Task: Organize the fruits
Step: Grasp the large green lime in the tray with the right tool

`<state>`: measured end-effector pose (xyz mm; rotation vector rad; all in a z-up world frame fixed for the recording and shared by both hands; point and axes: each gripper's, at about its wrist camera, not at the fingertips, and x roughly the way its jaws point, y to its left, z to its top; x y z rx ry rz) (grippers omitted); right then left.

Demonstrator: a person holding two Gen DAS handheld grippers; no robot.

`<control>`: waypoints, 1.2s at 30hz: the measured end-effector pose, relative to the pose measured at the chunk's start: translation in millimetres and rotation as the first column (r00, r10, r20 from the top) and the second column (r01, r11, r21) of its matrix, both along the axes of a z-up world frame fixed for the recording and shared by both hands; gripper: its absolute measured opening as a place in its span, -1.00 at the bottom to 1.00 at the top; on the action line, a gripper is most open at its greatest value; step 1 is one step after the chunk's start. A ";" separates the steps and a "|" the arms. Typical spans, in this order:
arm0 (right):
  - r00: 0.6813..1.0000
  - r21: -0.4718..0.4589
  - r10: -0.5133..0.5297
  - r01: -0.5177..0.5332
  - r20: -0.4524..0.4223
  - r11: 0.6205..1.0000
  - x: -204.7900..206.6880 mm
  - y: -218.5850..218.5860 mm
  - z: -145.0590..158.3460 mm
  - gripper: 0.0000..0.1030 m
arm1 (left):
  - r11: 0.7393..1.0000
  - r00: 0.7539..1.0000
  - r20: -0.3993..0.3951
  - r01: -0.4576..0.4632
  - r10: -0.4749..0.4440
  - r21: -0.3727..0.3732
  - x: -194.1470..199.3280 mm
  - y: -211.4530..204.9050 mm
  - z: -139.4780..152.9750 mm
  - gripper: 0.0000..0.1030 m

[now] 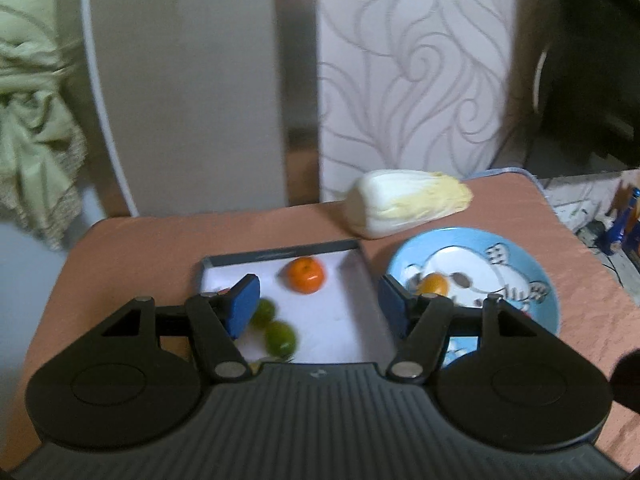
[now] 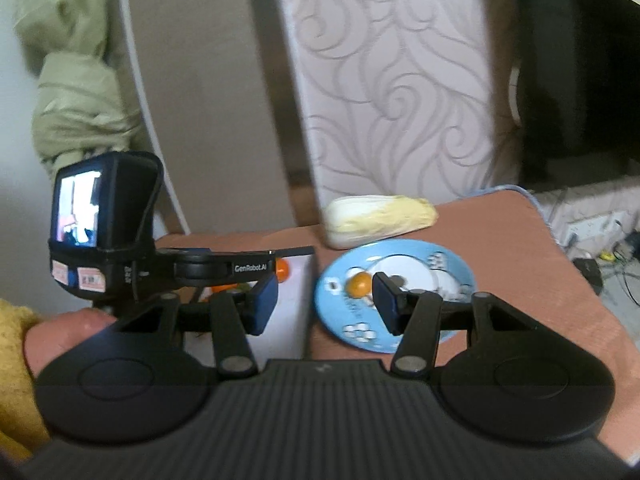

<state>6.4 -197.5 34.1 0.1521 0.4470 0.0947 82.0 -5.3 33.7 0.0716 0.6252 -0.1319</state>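
I have the left gripper spread and empty above the shallow white tray with dark rim, ready to pick: one orange tangerine and two green round fruits lie there. My right gripper is also spread and empty, near the blue cartoon-printed plate, where a small orange-yellow fruit sits. Only the right view shows my hand; the green fruits appear only in the left view.
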 end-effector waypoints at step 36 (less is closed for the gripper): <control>0.975 -0.014 0.174 -0.177 -0.136 0.984 82.2 45.3 -39.6 -0.25 | 1.000 0.999 -0.048 -0.022 0.022 -0.009 -47.5 44.7 -27.6 0.38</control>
